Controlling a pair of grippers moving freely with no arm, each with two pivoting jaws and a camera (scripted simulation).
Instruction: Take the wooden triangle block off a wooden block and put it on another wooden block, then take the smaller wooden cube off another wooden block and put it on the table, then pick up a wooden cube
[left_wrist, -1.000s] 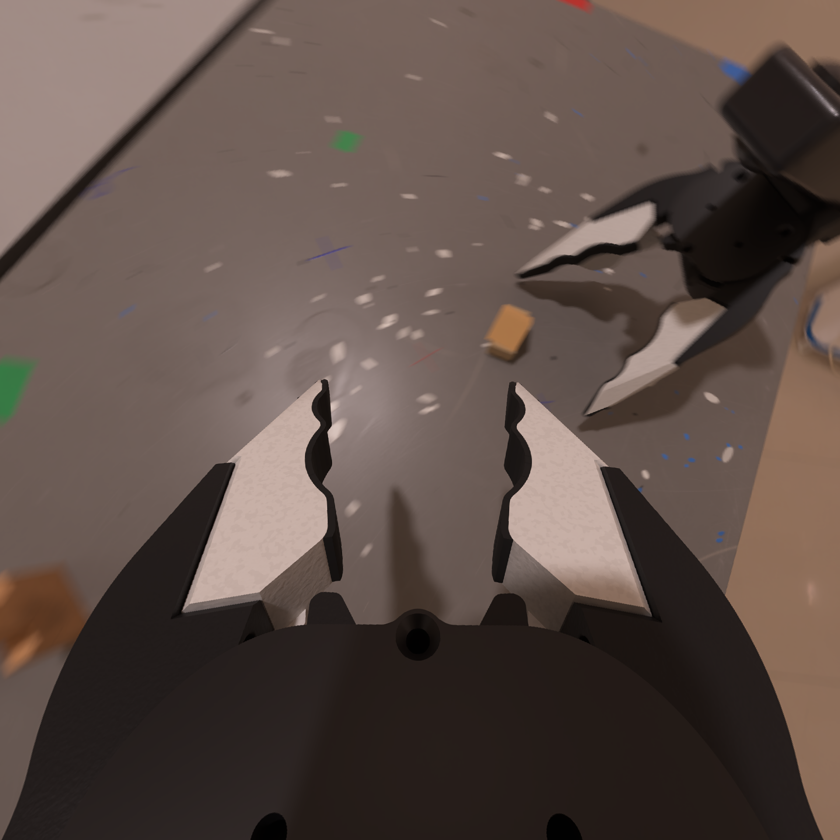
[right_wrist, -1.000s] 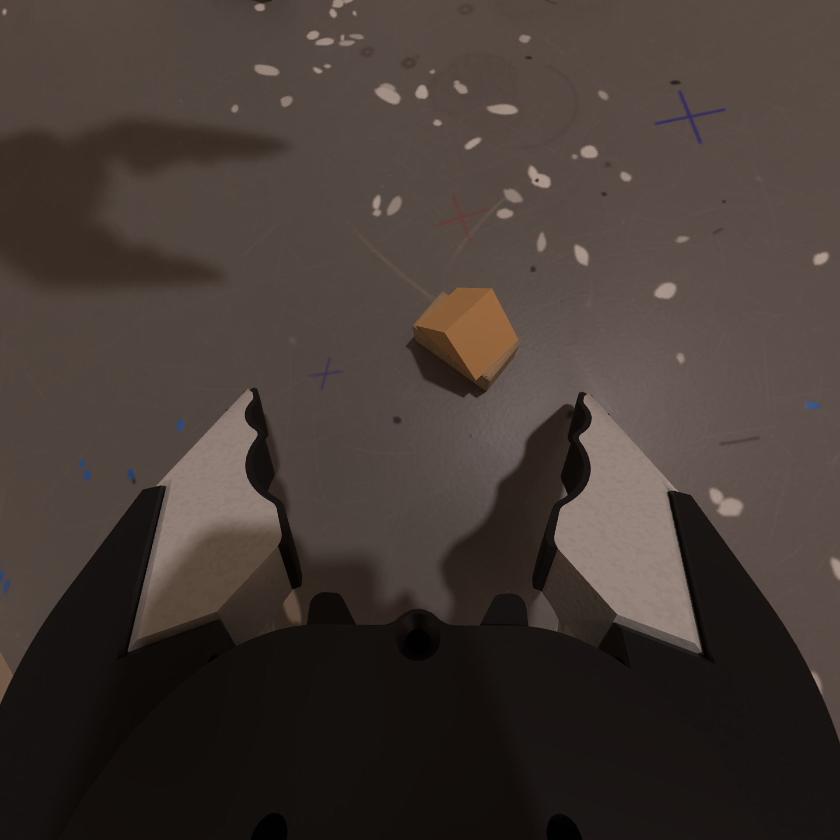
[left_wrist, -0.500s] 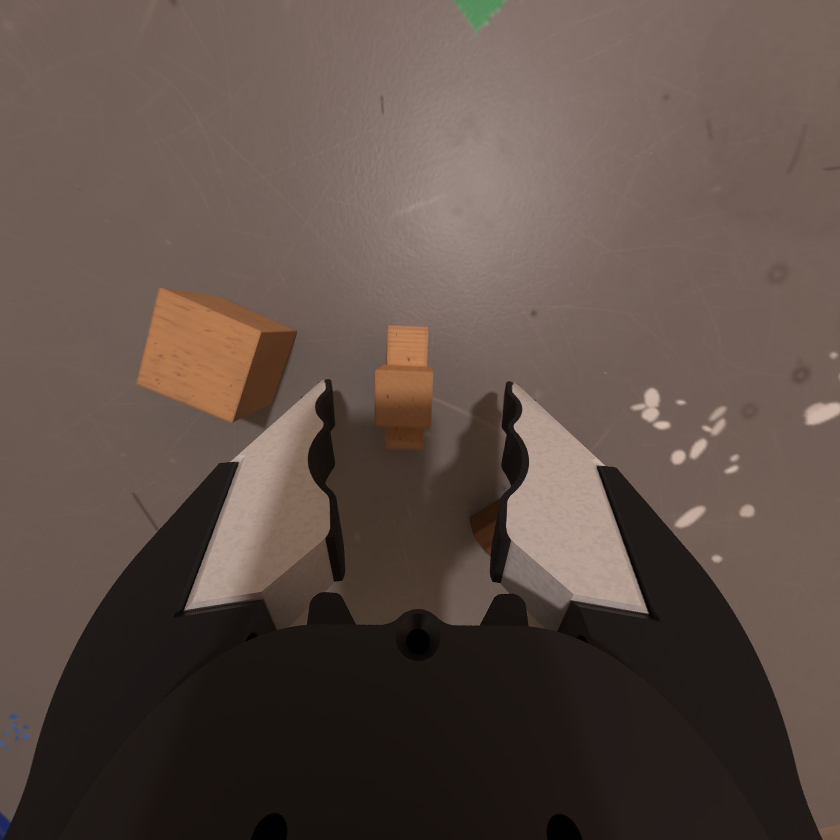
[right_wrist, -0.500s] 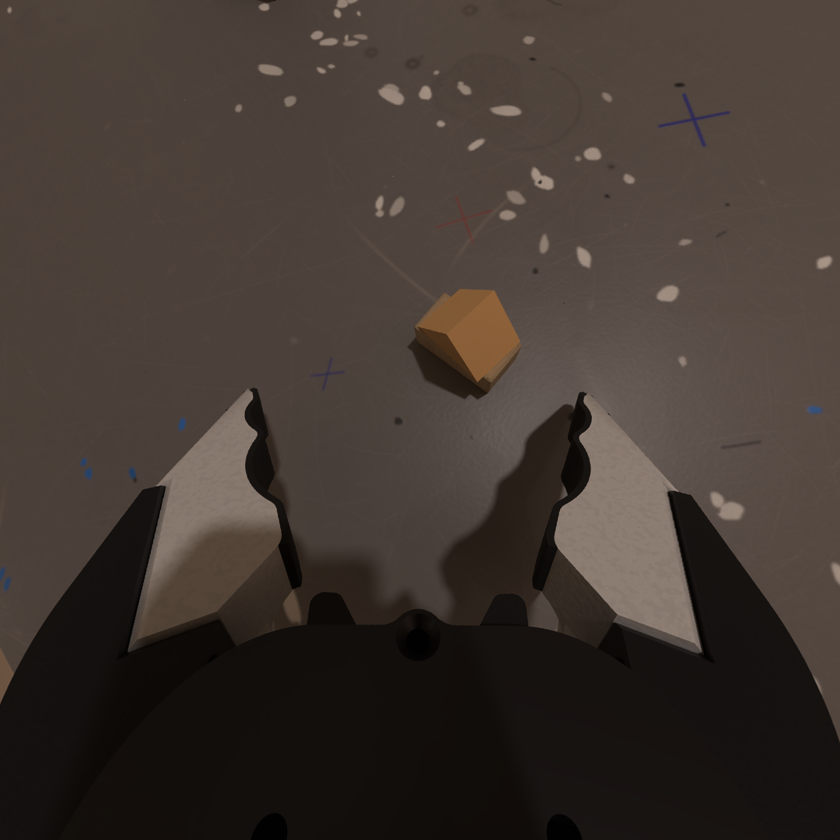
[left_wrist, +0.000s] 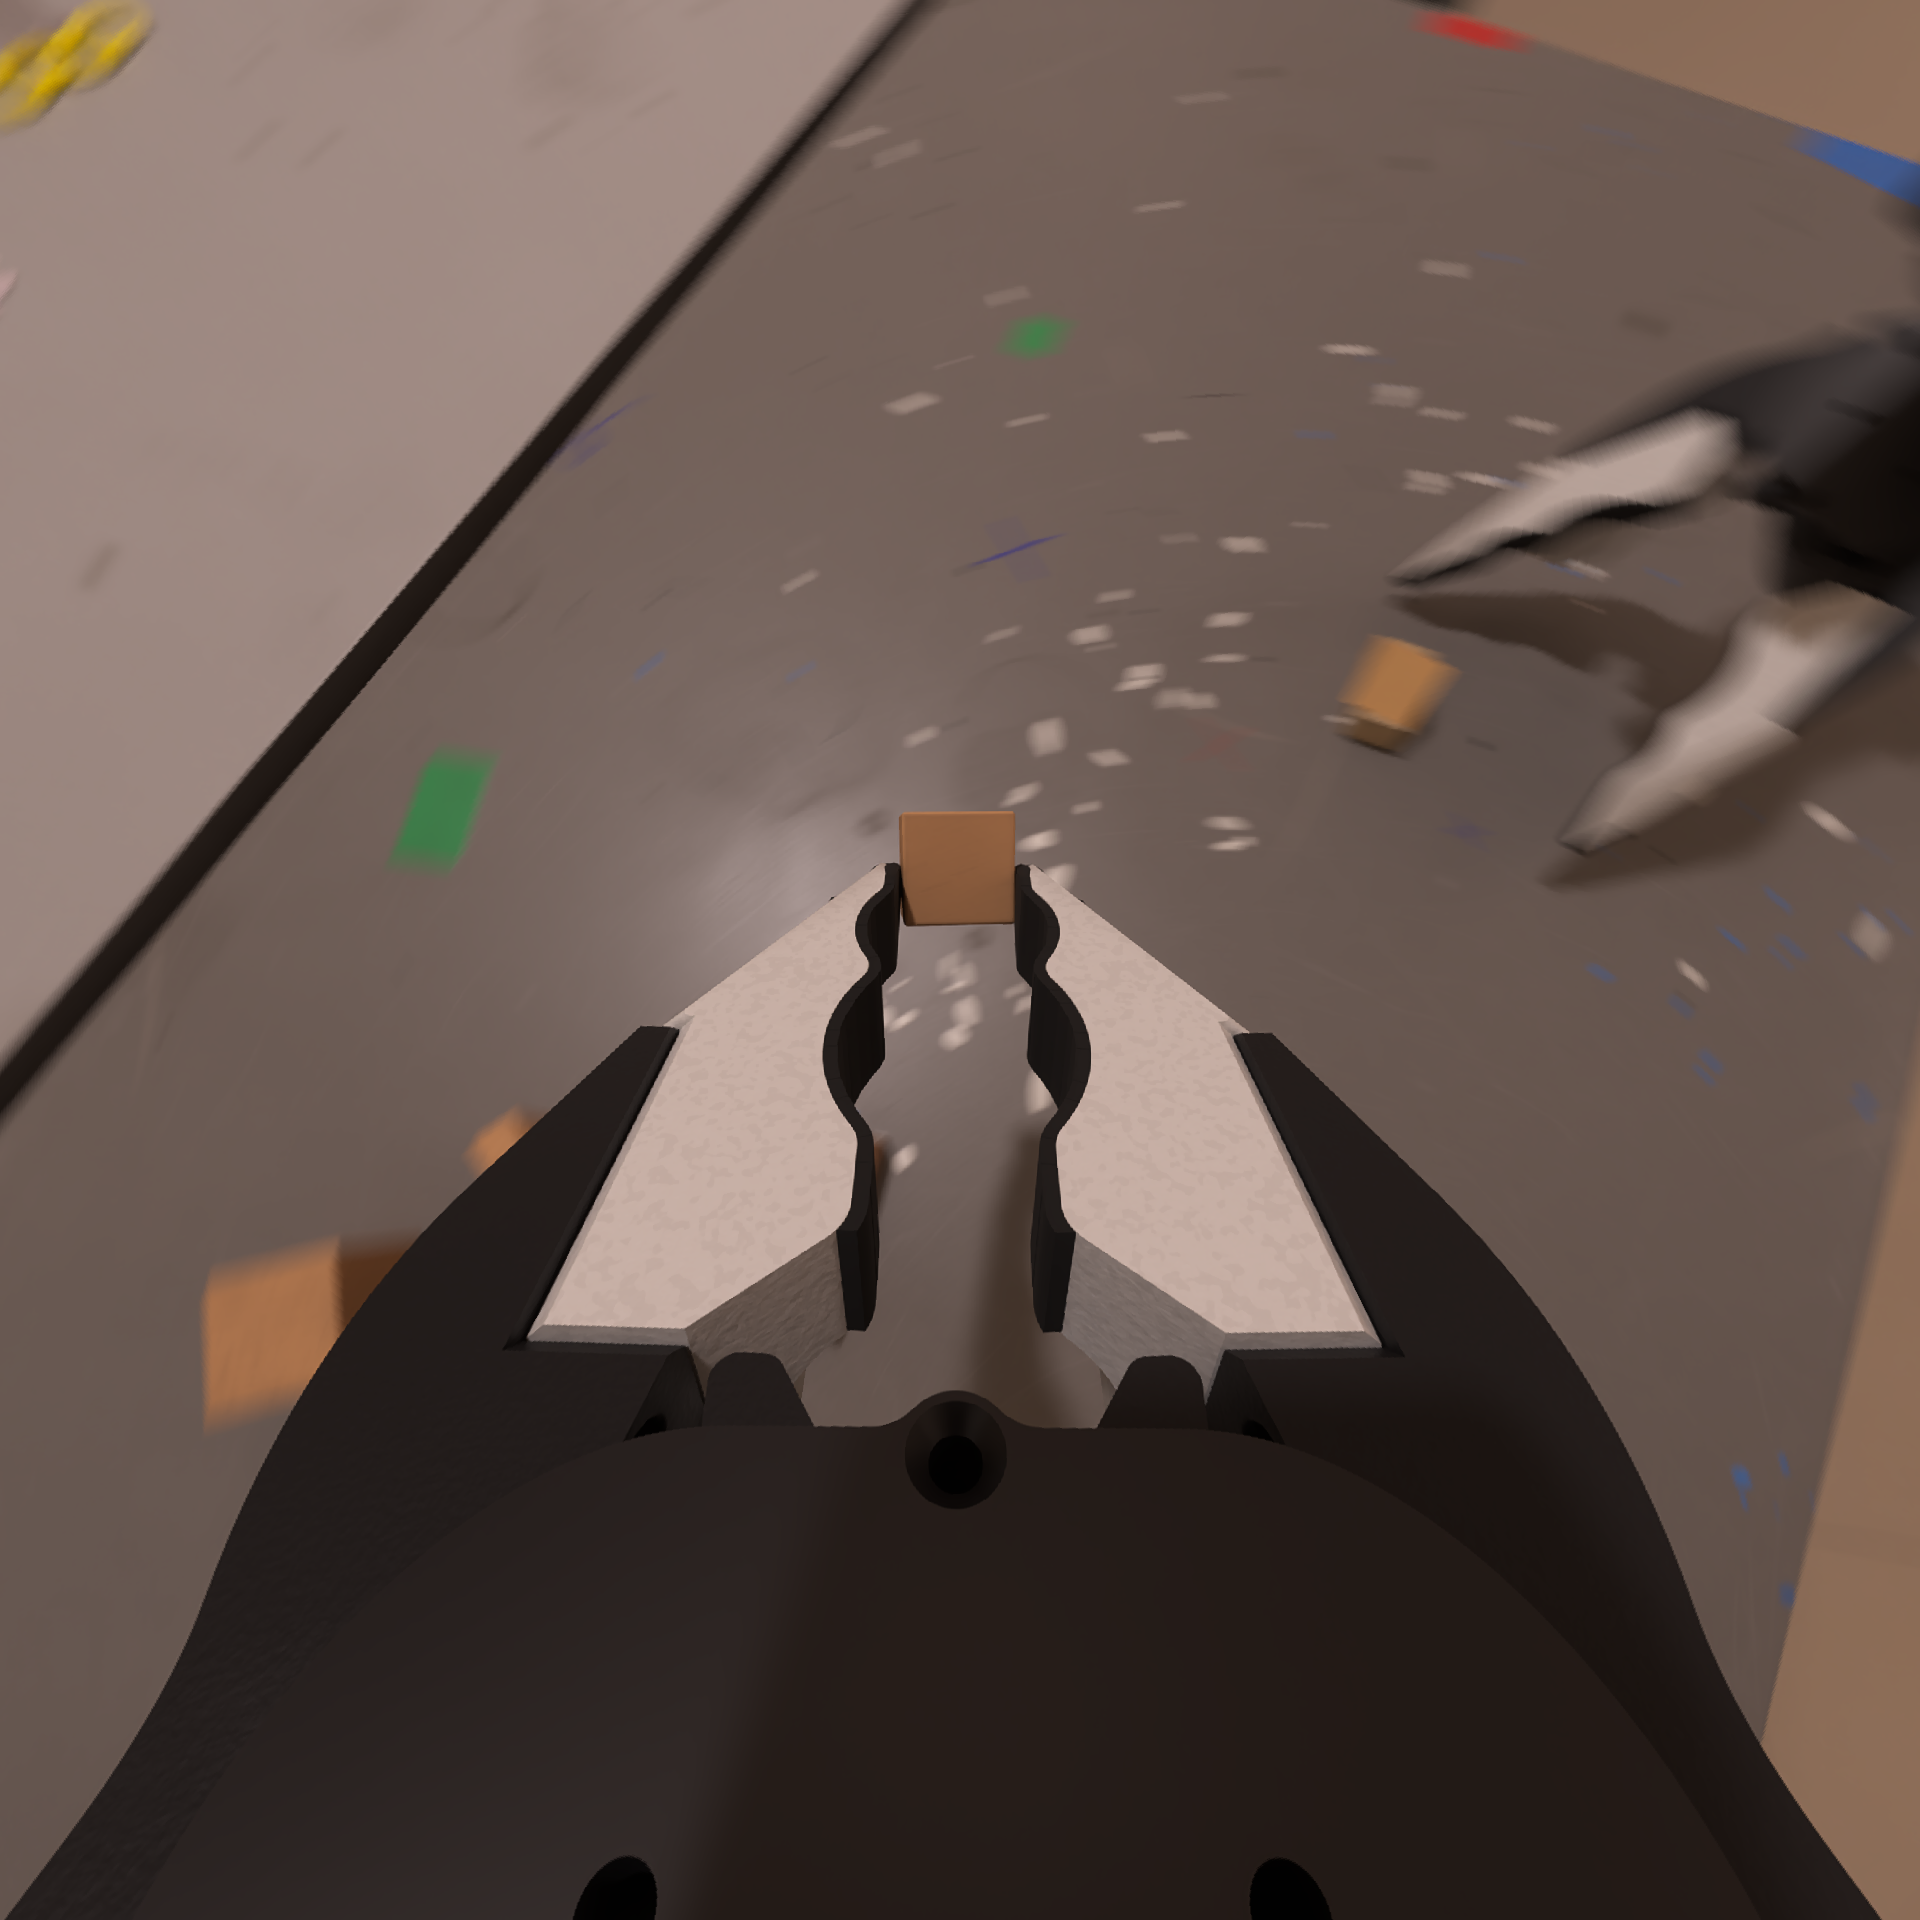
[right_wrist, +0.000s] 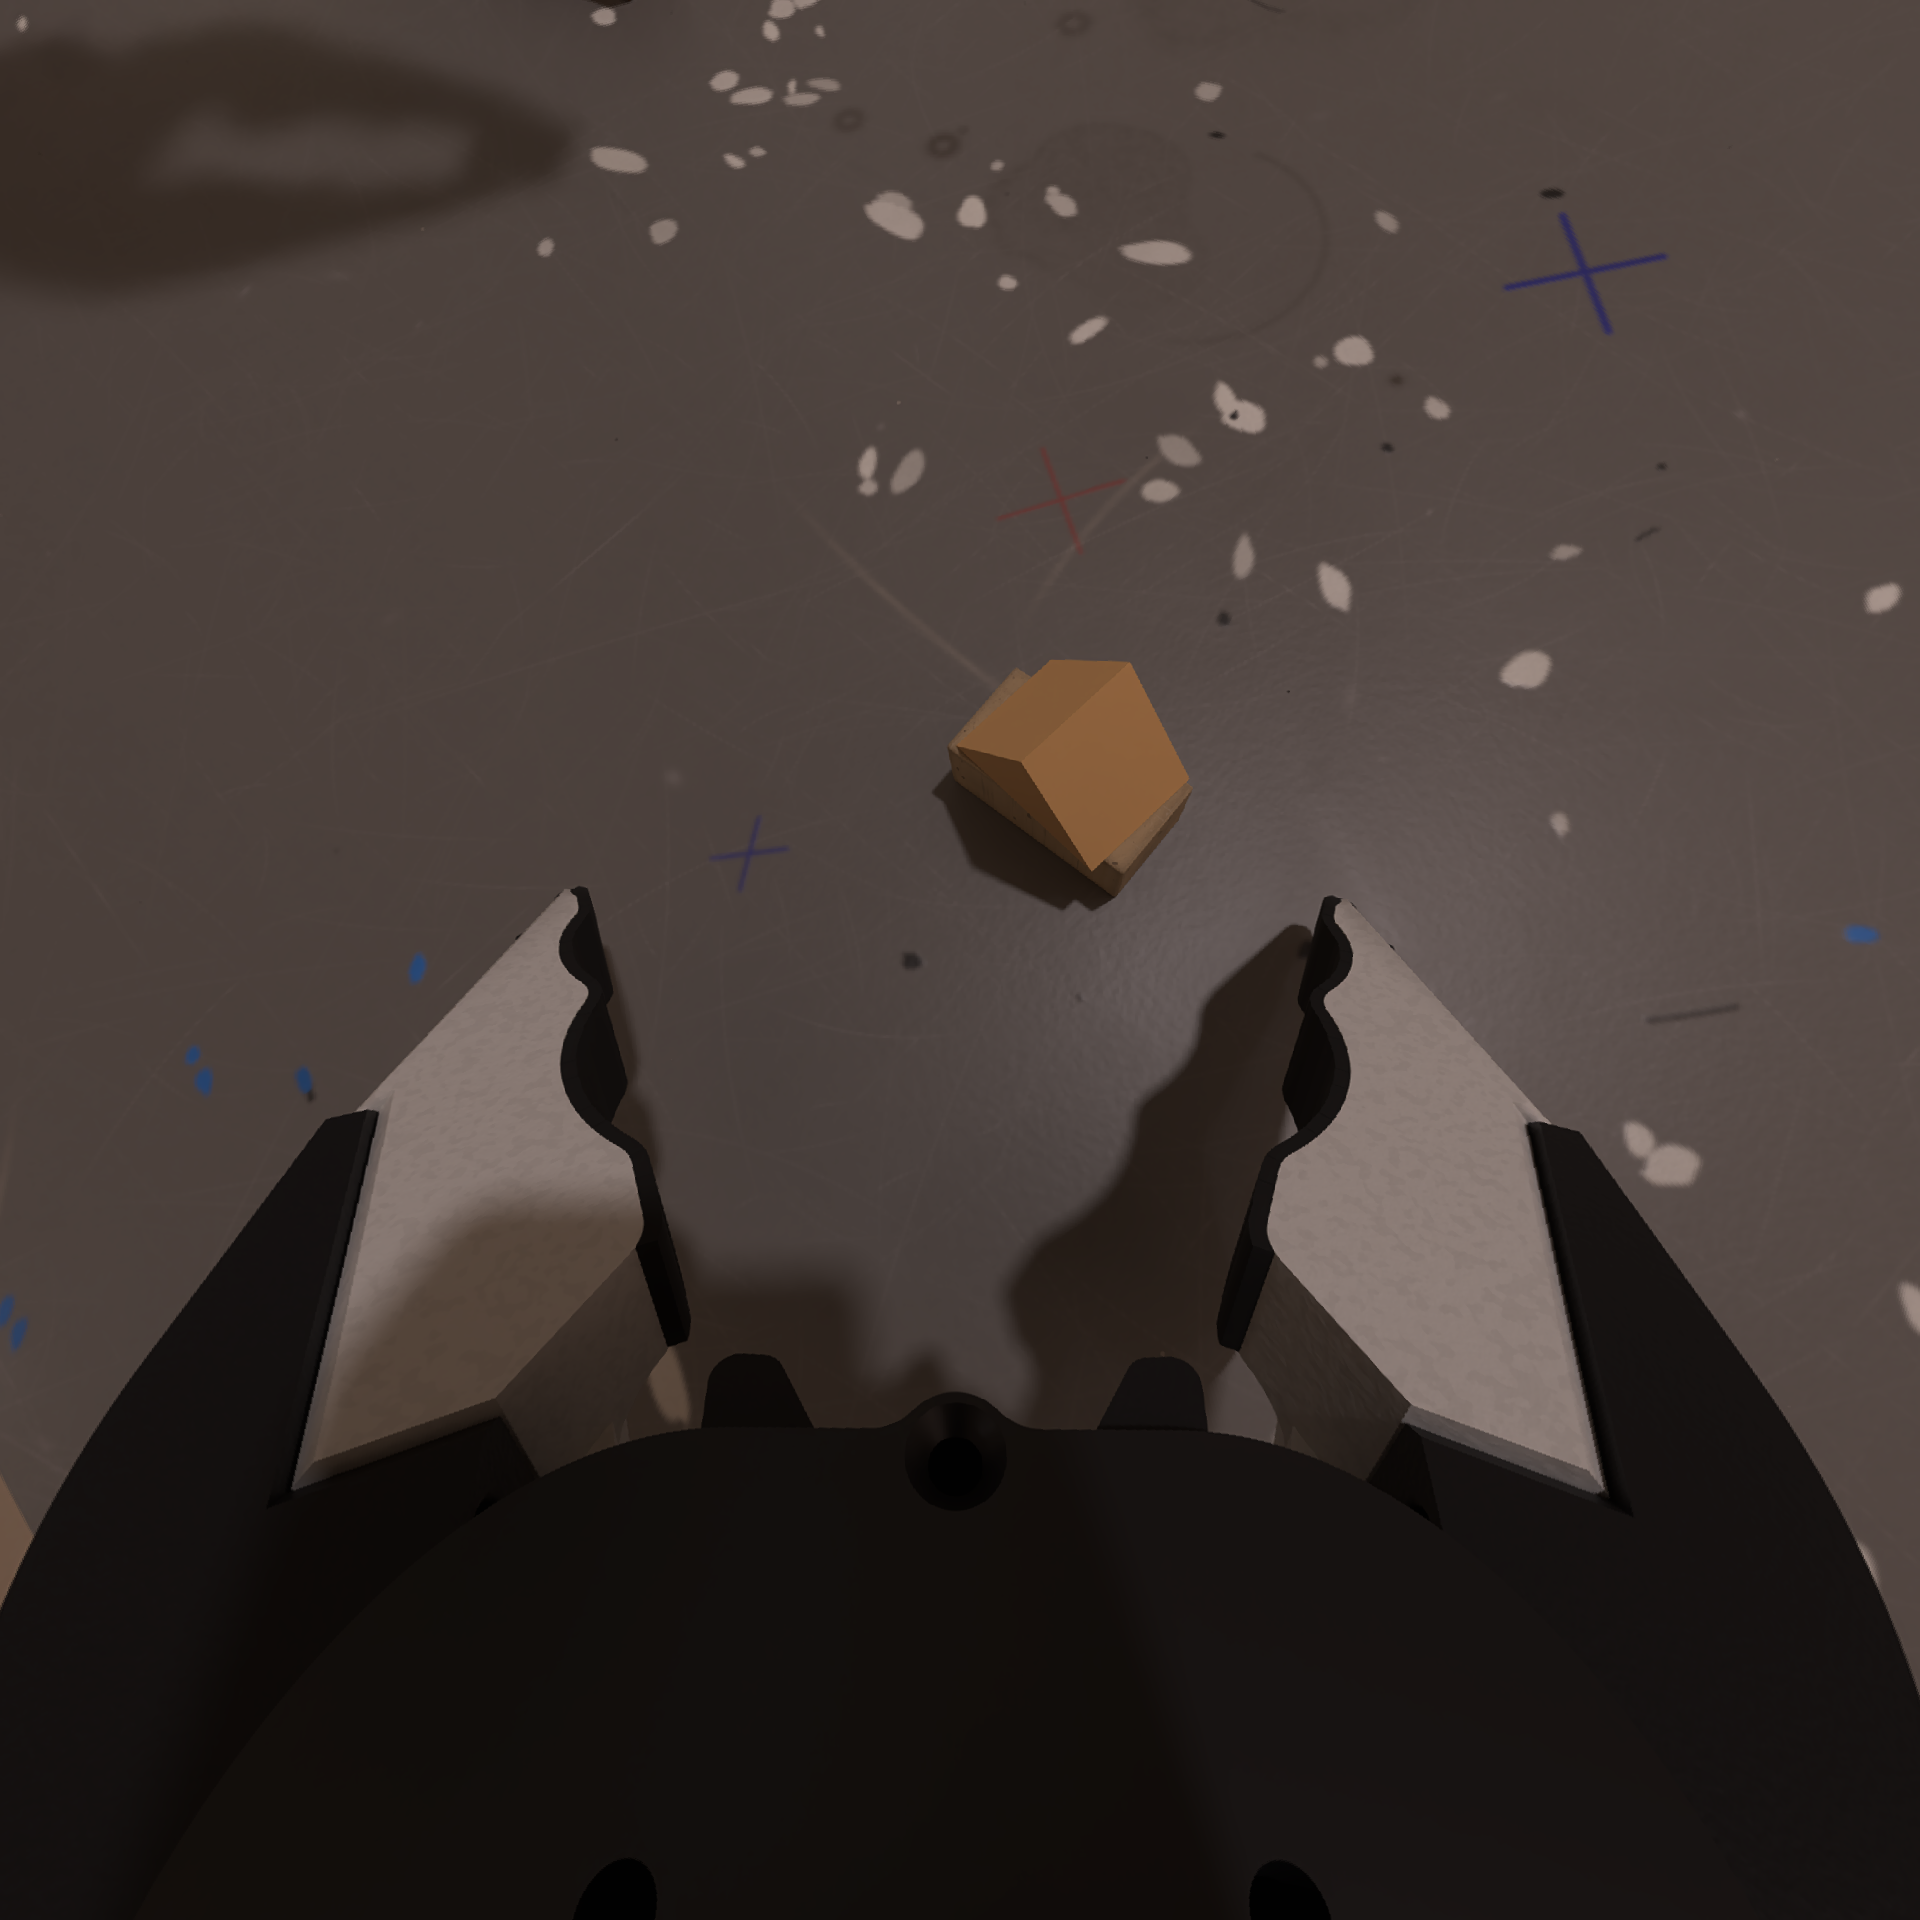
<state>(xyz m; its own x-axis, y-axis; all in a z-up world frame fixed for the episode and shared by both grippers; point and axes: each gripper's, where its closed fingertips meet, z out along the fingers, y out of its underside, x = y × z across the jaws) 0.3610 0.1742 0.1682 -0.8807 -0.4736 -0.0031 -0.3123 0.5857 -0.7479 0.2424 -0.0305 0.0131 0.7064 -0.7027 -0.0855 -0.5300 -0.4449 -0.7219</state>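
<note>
the grey speckled table (left_wrist: 1299, 1195) fills most of both views, streaked with motion blur in the left wrist view, where half a second ago it was seen sharp from straight above. the right gripper (right_wrist: 951, 904) is seen unchanged, spread wide and empty, with the wooden triangle block (right_wrist: 1075, 769) resting on a flat wooden block (right_wrist: 1138, 857) at centre frame. a larger wooden cube (left_wrist: 270, 1330) is blurred at lower left. the left gripper (left_wrist: 956, 883), open over a small stack before, is now clamped on the smaller wooden cube (left_wrist: 956, 868) at its fingertips, lifted clear; the second step is judged under way, with setting down remaining.
</note>
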